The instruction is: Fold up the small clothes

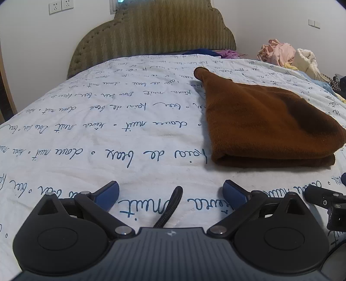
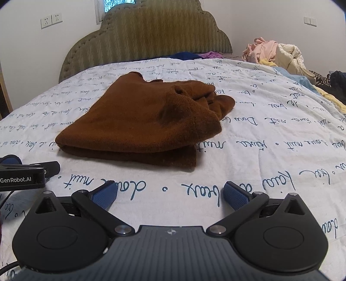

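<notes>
Left wrist view: left gripper (image 1: 170, 193) low over the white bedspread (image 1: 86, 129) with blue handwriting print, blue-padded fingers (image 1: 108, 192) spread wide, nothing between them but bare fabric and a black braided cord (image 1: 170, 205) lying across the gap. Folded brown garment (image 1: 266, 123) flat on the bedspread, ahead and to the right, apart from the fingers, its thick folded edge toward the camera and a narrow end pointing far toward the headboard. Part of the right gripper (image 1: 324, 198) at the right edge, near the garment's near right corner. Green padded headboard (image 1: 151, 36) at the far end, wall sockets (image 1: 60, 6) up left, a heap of pink and cream clothes (image 1: 287, 56) at far right. Right wrist view: right gripper (image 2: 170, 193) likewise low over the bedspread (image 2: 270, 140), jaws wide apart and holding nothing. Brown garment (image 2: 138, 123) straight ahead and slightly left, just beyond the fingertips but not touching, doubled over in layers, with a rumpled bunch at its far right end. Left gripper (image 2: 32, 170) at the left edge, black body marked GenRobot.AI, just beside the garment's near left corner. Headboard (image 2: 151, 36) behind, clothes heap (image 2: 274, 54) far right, sockets (image 2: 50, 20) upper left.
</notes>
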The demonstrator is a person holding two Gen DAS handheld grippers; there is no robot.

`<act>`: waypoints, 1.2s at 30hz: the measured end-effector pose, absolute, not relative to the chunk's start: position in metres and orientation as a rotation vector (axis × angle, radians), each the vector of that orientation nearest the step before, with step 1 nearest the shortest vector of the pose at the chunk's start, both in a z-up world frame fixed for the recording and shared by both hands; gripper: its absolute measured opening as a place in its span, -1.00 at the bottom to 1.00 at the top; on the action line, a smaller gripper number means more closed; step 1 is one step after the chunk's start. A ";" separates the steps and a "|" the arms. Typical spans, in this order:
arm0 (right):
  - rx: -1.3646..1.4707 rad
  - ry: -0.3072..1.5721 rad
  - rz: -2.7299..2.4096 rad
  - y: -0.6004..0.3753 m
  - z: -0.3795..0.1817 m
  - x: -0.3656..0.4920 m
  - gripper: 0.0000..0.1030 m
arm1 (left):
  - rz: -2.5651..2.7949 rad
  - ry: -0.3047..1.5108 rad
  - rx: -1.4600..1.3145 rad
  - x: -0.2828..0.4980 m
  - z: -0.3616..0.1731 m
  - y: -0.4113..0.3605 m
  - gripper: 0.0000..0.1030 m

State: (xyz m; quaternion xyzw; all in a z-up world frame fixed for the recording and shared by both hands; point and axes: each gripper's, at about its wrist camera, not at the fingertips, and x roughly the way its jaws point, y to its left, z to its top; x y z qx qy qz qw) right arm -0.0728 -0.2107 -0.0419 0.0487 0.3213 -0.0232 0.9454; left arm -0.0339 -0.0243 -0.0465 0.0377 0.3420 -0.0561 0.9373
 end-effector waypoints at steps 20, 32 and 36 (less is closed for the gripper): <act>0.086 0.660 -0.051 -0.208 -0.044 -0.072 1.00 | -0.111 0.701 0.090 -0.031 -0.048 -0.027 1.00; 0.087 0.660 -0.051 -0.208 -0.044 -0.072 1.00 | -0.111 0.701 0.091 -0.031 -0.048 -0.027 1.00; 0.091 0.654 -0.061 -0.208 -0.041 -0.074 1.00 | -0.119 0.710 0.095 -0.031 -0.046 -0.027 1.00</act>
